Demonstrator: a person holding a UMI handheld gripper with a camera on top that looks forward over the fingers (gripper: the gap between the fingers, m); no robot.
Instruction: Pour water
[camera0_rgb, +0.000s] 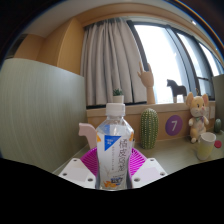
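Gripper view, one moment. Item one: water bottle (116, 148), clear plastic, white cap, pale label with teal print, upright, standing between the two fingers of the gripper (115, 170). Both magenta pads (93, 163) sit close against the bottle's lower sides; I cannot tell whether they actually press on it or whether the bottle's base rests on the surface.

Item two: pale desk (185, 158), running from the fingers out to the window side. Its bare stretch lies to the right of the bottle, ahead of the right finger.

Item three: green ribbed cactus ornament (148, 128), just behind and right of the bottle, near it; whether they touch cannot be told.

Item four: row along the windowsill, well beyond the fingers: wooden hand model (147, 80), dark horse figurine (177, 90), purple round card marked 7 (173, 125), plush bear (199, 108). A pale cup (207, 148) stands on the desk at the far right, well apart from the bottle.

Item five: grey curtain (108, 60) hanging behind the bottle, drawn to the left of the bright window (170, 50).

Item six: pale green wall panel (35, 110) bounding the left side, close to the left finger.
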